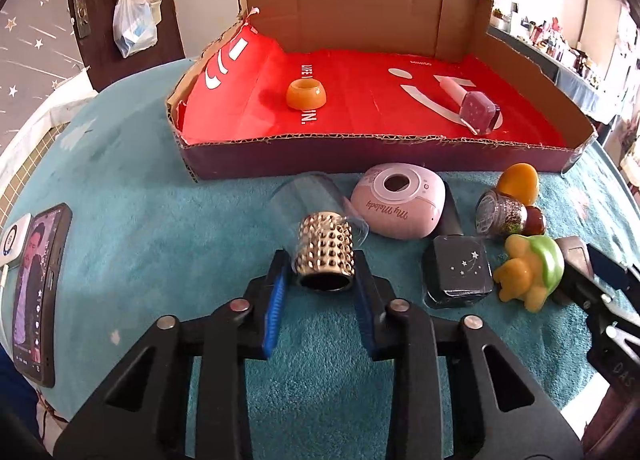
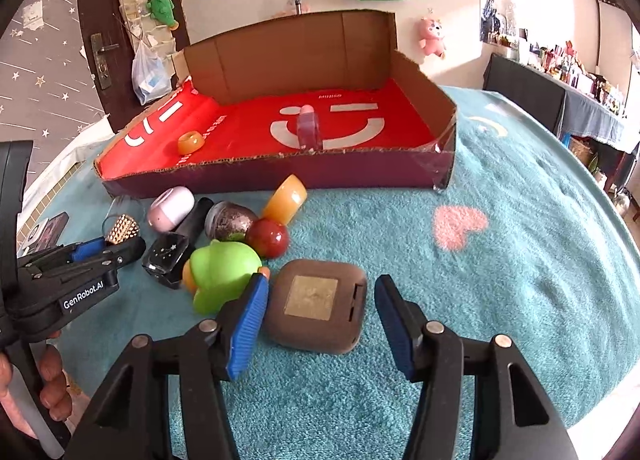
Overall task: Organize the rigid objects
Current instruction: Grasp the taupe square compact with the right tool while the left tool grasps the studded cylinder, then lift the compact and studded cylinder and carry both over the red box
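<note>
While the left claw [image 1: 322, 280] pinches a studded gold cap [image 1: 324, 256], "My Melody" pink case [image 1: 400, 206], "GenRobot.AI" lettering, right claw [image 2: 320, 300] spread

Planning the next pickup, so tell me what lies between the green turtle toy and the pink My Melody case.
In the left wrist view, the dark star-printed bottle lies between the green turtle toy and the pink case.

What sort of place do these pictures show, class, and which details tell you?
Probably a room in a home, perhaps a bedroom. A wooden door has a plastic bag hanging by it, plush toys hang on the wall, and a cluttered shelf runs along the side.
</note>
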Motion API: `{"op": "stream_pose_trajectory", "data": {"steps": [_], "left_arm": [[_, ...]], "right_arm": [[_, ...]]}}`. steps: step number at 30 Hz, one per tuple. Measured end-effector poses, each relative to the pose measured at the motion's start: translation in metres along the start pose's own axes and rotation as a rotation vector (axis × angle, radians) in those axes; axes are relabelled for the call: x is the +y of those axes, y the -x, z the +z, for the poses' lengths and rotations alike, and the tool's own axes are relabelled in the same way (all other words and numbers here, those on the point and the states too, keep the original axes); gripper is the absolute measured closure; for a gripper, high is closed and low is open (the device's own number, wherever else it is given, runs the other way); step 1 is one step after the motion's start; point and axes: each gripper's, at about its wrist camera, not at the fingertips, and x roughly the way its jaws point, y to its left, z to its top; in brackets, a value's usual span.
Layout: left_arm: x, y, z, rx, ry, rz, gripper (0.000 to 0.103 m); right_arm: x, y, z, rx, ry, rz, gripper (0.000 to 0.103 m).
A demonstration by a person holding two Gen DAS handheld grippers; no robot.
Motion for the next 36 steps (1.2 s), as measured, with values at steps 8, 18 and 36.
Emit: {"op": "stream_pose_trajectory", "data": {"steps": [8,18,36], "left_arm": [[0.011,0.007,-0.003,0.002,0.034,-0.034,0.08],[0.017,0.023,-0.014,0.001,0.044,-0.053,0.08],[0.023,0.052,-0.032,-0.024,0.064,-0.087,0.08]], "right_arm": [[0.006,-0.005,-0.005,0.017,0.048,-0.012,0.047],[-0.002,0.013,-0.004,0.001,0.001,0.051,0.048],[0.017,0.041,0.003,-0.058,0.025,0.146,0.048]]}}
